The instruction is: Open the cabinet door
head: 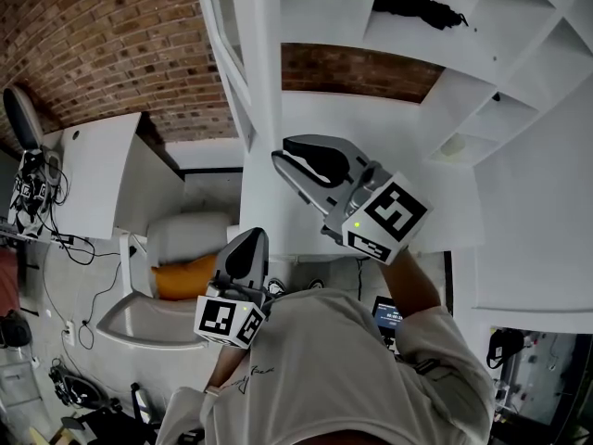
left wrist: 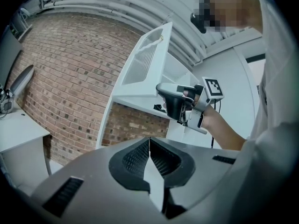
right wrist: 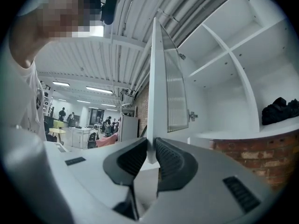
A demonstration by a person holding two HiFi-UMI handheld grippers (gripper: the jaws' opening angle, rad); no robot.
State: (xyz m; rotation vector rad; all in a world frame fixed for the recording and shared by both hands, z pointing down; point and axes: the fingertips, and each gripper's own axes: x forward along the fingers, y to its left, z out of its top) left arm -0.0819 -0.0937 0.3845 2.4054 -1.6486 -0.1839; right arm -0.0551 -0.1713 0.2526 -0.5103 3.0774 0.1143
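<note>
Right of the right gripper (right wrist: 152, 149) stood a white open-shelf cabinet (right wrist: 224, 101). Dead ahead of that gripper, edge-on, was the white-framed cabinet door with ribbed glass panel (right wrist: 172, 87), swung out from the cabinet. The jaws were only a narrow gap apart, pads clamped on the door's lower edge. The left gripper (left wrist: 149, 146) was held lower beside it, jaws together, nothing between them. Far right of the right gripper, a black bundle (right wrist: 279, 110) lay on a shelf, cut off by the frame; its kind could not be made out.
</note>
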